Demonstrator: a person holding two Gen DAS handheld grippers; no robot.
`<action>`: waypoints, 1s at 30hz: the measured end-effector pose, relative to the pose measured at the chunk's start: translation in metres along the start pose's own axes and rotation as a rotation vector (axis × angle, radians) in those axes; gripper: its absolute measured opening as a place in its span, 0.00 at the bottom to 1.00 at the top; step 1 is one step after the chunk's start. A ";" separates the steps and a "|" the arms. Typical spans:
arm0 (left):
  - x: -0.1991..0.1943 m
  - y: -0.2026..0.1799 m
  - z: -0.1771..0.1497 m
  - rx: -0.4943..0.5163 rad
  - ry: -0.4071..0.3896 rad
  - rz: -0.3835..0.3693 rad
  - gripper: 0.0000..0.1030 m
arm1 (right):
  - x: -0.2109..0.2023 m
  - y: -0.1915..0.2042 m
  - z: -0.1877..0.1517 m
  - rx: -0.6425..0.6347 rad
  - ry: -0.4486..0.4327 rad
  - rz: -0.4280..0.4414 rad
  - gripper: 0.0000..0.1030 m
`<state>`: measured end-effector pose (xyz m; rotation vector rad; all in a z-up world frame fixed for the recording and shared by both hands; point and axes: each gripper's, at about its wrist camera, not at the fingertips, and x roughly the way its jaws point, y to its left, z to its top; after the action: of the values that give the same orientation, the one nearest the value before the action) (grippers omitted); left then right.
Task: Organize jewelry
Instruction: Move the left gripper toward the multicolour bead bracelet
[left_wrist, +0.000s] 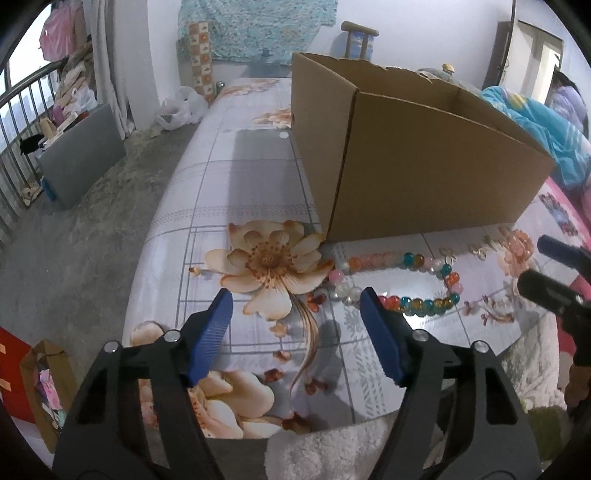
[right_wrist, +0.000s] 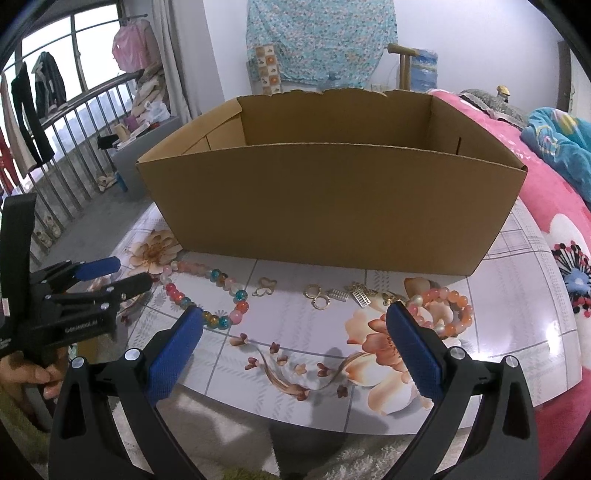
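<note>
On bench (right_wrist: 524, 295), at 12 o'clock: open cardboard box (right_wrist: 332, 206). At 9 o'clock from centre: multicoloured bead necklace (right_wrist: 207, 295), looped flat. Gold charms (right_wrist: 332, 293) in row before box; pink bead bracelet (right_wrist: 448, 308) at 3 o'clock. Left claw (left_wrist: 295, 321) open, nothing between pads. Right claw (right_wrist: 293, 336) open, empty, above bench.

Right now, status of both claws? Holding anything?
Left claw: open, nothing between its jaws; the multicolour bead necklace lies just beyond them.
Right claw: open, empty, over the table.
</note>
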<state>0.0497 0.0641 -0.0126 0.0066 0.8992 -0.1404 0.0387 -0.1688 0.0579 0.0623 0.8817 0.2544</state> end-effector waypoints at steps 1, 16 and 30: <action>0.001 -0.001 0.001 0.001 0.001 0.002 0.63 | 0.000 0.000 0.000 0.000 0.000 0.000 0.94; 0.016 -0.013 0.009 0.052 0.018 0.035 0.61 | 0.002 -0.002 -0.001 0.010 0.002 0.003 0.94; 0.014 -0.021 0.007 0.103 0.023 0.070 0.62 | 0.000 -0.006 -0.003 0.021 -0.001 0.007 0.94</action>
<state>0.0610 0.0412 -0.0176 0.1359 0.9126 -0.1217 0.0381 -0.1746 0.0549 0.0846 0.8838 0.2518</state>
